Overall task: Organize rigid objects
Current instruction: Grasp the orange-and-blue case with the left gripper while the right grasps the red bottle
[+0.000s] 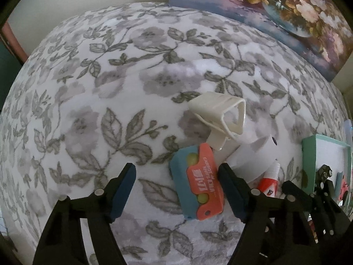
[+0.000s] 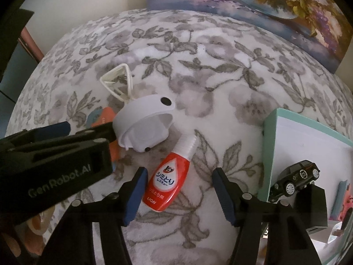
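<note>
Right wrist view shows the right gripper (image 2: 178, 195) spread wide, empty, around the red stain-remover bottle (image 2: 168, 180) lying on the floral blanket (image 2: 220, 84), its cap pointing to 1 o'clock. The teal box (image 2: 268, 154) sits at 3 o'clock. Best to centre over the bottle's body before closing. The left gripper (image 1: 176, 190) also gapes, empty, near the blue-and-coral card (image 1: 198, 183).
</note>
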The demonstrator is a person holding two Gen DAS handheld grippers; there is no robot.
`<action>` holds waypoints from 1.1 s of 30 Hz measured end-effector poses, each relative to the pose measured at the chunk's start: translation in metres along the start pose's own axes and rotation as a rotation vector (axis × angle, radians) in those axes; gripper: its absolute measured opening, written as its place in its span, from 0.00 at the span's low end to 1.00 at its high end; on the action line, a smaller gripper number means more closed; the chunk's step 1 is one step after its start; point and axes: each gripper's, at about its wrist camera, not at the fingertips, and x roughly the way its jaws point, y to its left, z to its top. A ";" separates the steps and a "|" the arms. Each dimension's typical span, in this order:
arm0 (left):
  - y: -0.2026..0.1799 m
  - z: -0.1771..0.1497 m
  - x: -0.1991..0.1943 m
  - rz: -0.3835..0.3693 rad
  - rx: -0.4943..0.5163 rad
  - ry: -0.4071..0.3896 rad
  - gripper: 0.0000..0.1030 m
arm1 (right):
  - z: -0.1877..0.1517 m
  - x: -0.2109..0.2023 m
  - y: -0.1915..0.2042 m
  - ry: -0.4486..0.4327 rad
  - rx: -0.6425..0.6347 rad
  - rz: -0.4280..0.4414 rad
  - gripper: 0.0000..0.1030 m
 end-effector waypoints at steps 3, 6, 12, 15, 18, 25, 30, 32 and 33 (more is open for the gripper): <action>-0.006 0.000 0.002 0.007 0.018 0.004 0.74 | 0.001 0.000 0.001 -0.002 -0.004 -0.005 0.63; -0.013 0.000 0.010 0.003 0.029 0.029 0.56 | 0.001 0.001 0.001 -0.002 -0.008 -0.006 0.63; -0.010 -0.002 0.011 0.030 0.030 0.042 0.46 | 0.001 0.001 0.001 -0.004 -0.005 -0.005 0.62; -0.004 -0.002 0.012 0.022 0.018 0.045 0.43 | 0.001 0.002 0.000 -0.006 -0.004 -0.007 0.60; 0.003 -0.002 0.011 0.014 0.005 0.046 0.43 | 0.002 0.003 0.003 -0.011 -0.016 -0.024 0.54; 0.013 -0.006 0.008 0.017 0.006 0.041 0.42 | 0.003 0.002 0.008 -0.022 -0.050 -0.036 0.32; 0.014 -0.013 0.006 0.027 0.008 0.039 0.42 | 0.001 0.000 0.007 -0.019 -0.048 -0.032 0.31; 0.014 -0.015 0.006 0.032 0.005 0.039 0.42 | -0.002 -0.003 0.006 -0.022 -0.044 -0.028 0.31; 0.014 -0.017 0.004 0.033 0.003 0.038 0.42 | -0.003 -0.005 0.005 -0.025 -0.044 -0.024 0.30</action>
